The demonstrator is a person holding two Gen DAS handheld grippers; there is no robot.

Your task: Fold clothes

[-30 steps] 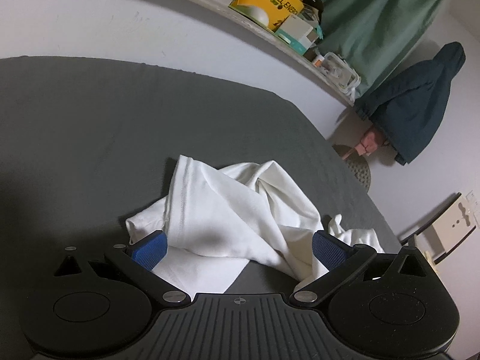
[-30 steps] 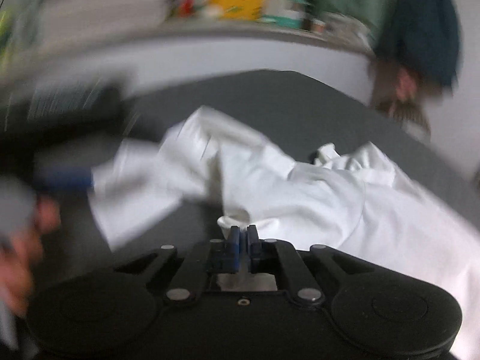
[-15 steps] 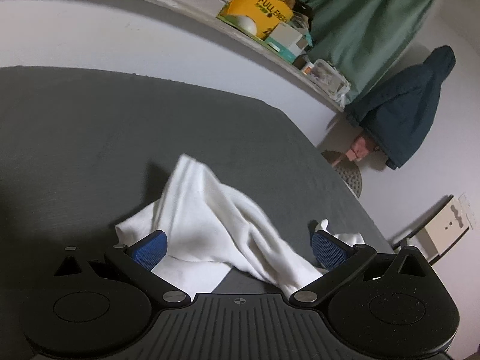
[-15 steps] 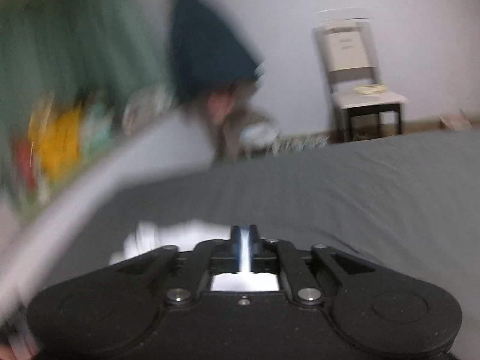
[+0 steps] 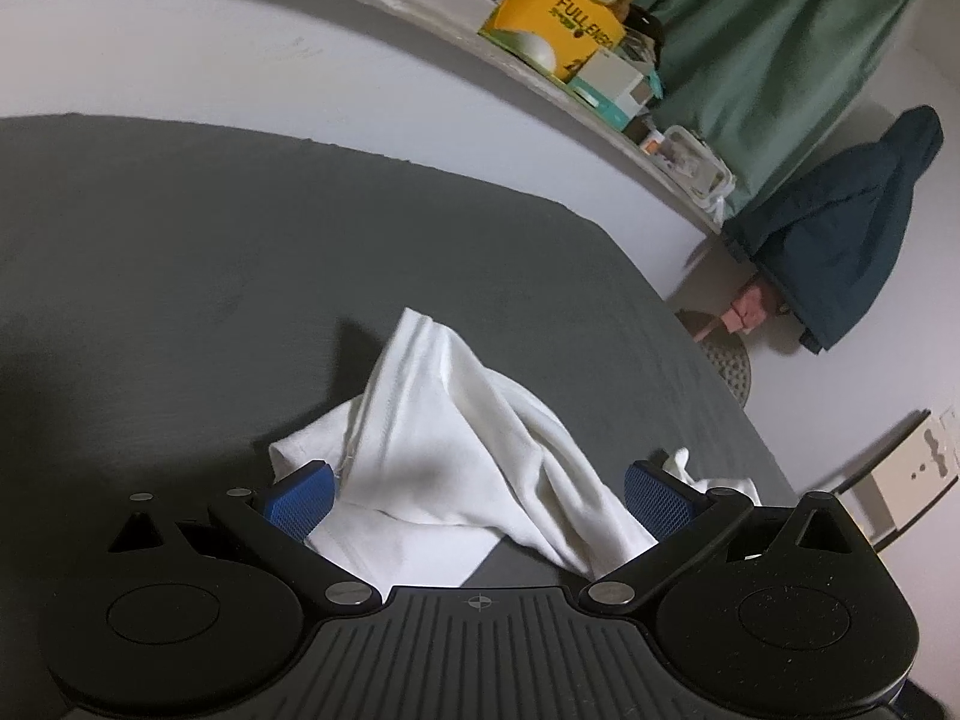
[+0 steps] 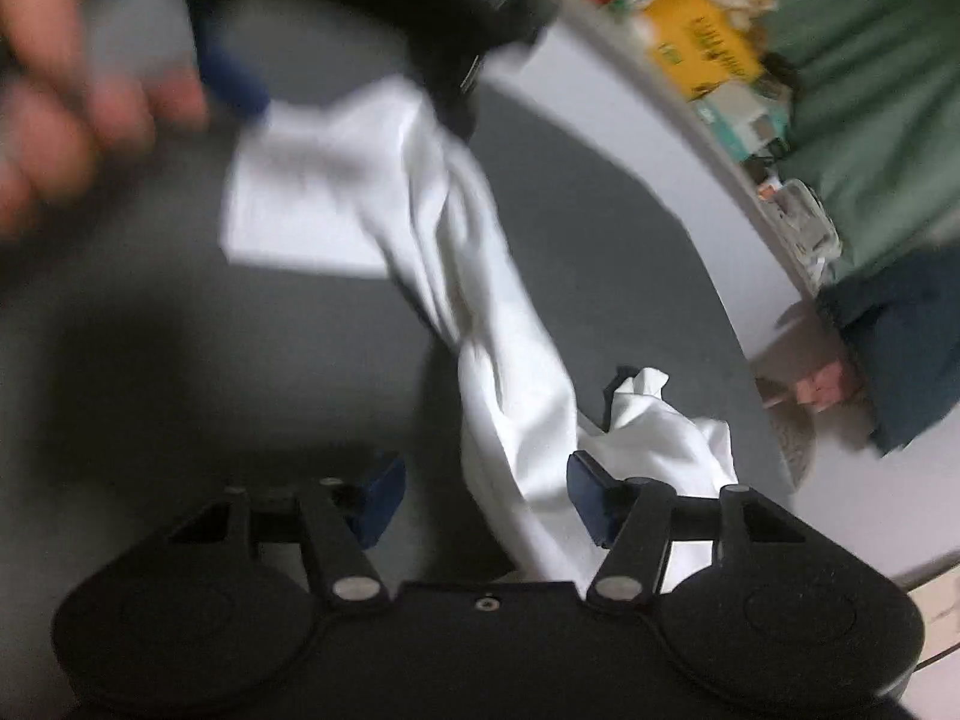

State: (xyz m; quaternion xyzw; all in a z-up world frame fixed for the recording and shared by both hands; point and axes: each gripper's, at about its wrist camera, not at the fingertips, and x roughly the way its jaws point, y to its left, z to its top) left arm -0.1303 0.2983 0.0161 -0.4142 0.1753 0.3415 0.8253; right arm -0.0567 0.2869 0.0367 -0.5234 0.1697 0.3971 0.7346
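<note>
A crumpled white garment (image 5: 456, 450) lies on the dark grey bed sheet (image 5: 180, 276), bunched into a ridge. My left gripper (image 5: 480, 501) stands open low over its near end, and the cloth sits between the blue pads (image 5: 300, 501) without being pressed. In the blurred right wrist view the garment (image 6: 504, 372) stretches as a long strip from the upper left down to my right gripper (image 6: 485, 499). Its jaws are opening, with the strip passing loosely between them. A hand (image 6: 66, 120) holding the left gripper shows at the upper left.
A white ledge (image 5: 420, 18) runs along the far side of the bed with a yellow box (image 5: 558, 24) and small containers. A green curtain (image 5: 768, 48) and a dark blue jacket (image 5: 840, 228) hang at the right. A pale chair (image 5: 900, 480) stands beyond the bed's right edge.
The right gripper, shut a second ago, swung away and back and now has its jaws apart. The garment was drawn from a wide heap into a narrower ridge. The left gripper stayed put.
</note>
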